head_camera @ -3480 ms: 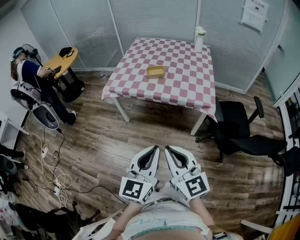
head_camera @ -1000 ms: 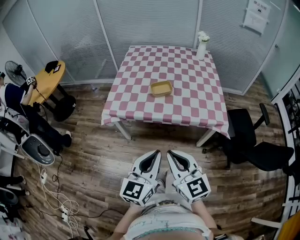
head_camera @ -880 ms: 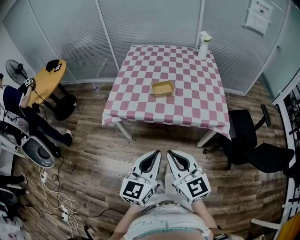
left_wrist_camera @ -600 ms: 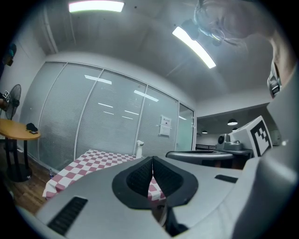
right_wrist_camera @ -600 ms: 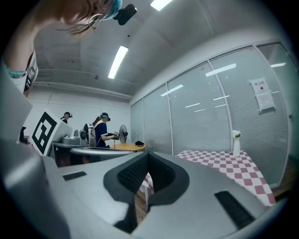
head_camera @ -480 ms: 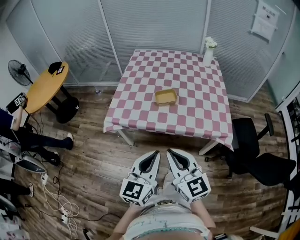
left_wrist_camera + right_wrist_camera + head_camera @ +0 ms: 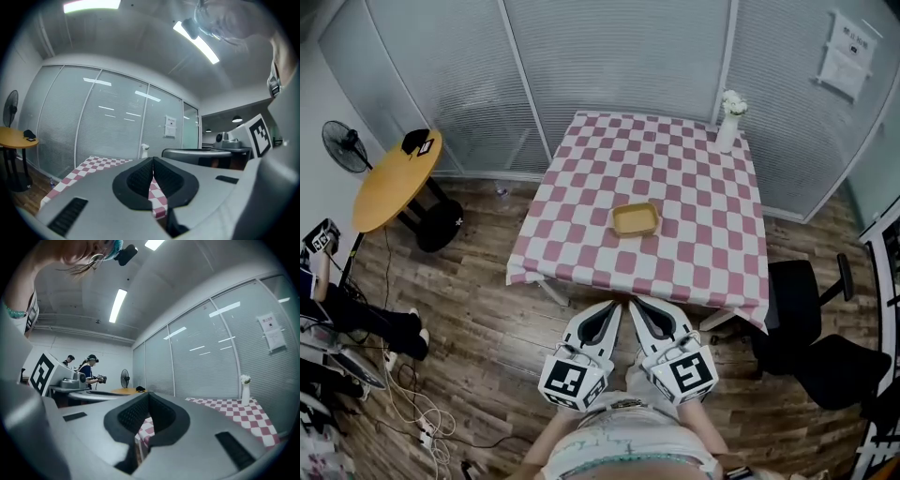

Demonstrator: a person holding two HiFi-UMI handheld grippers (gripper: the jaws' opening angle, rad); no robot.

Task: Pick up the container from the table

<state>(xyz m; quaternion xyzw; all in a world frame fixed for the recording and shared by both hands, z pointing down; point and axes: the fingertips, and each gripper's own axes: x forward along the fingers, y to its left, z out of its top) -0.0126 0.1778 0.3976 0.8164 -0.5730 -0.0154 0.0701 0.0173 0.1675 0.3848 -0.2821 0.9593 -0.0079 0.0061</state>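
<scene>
Shallow yellow rectangular container (image 7: 635, 218) is sitting near the middle of the pink-checked cloth-covered table (image 7: 712, 281), well apart from both grippers. Left gripper (image 7: 612, 307) and right gripper (image 7: 634, 305) are pointing level, side by side, jaws clenched on nothing, probably because they are only being carried in for the approach.

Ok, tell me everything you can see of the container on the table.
The container is a shallow, open-topped rectangular tray with rounded corners and a raised rim. It is tan-yellow, and its material is unclear from this far. It looks empty. It sits flat on the pink-and-white checked tablecloth, around mid-table, slightly toward the near edge. Only the cloth touches it. The white vase stands well apart at a far corner.
</scene>
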